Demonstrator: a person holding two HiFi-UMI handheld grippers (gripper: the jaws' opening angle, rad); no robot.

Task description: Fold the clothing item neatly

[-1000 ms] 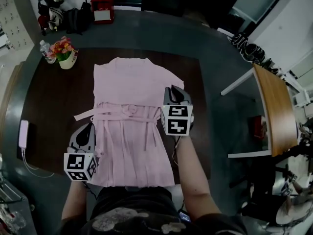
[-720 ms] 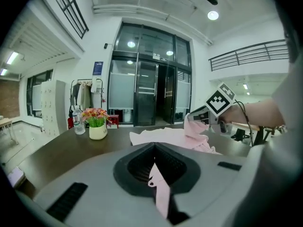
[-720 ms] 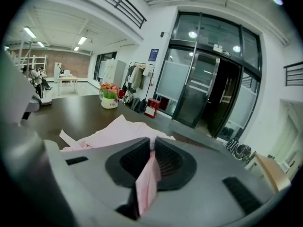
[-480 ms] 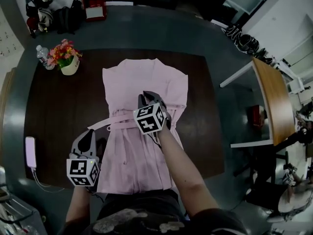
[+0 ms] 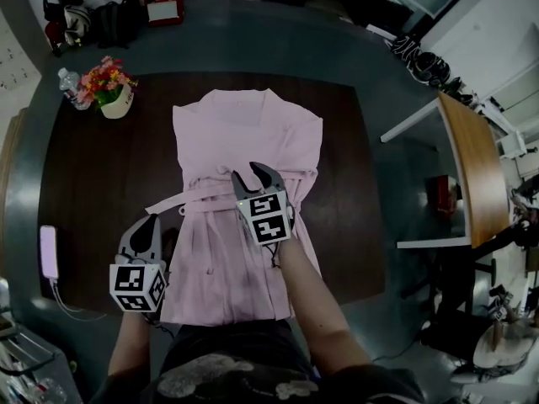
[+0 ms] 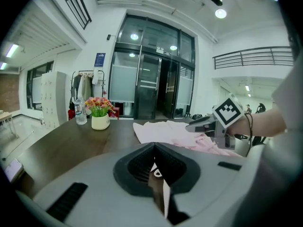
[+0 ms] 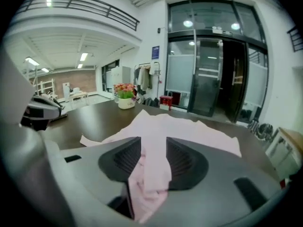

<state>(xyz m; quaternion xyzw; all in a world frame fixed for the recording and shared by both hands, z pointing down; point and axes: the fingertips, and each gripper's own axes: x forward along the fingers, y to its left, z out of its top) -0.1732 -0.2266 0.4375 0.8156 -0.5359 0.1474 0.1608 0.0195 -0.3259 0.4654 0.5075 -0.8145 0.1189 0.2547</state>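
Pink garment (image 5: 244, 133) lay flat on the dark surface (image 5: 93, 183). My right tool (image 5: 255, 173) had just been opening at the waist, with cloth lying loose between its jaws. Left tool (image 5: 150, 223) was fully closed beside the left edge. I'd back the right one out straight, no dragging.

Office lobby: glass doors (image 6: 151, 79), mezzanine railing (image 6: 255, 58)

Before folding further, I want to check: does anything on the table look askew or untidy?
Yes. The waist tie of the pink dress sticks out past its left edge onto the table, slanted, so the outline is not tidy.
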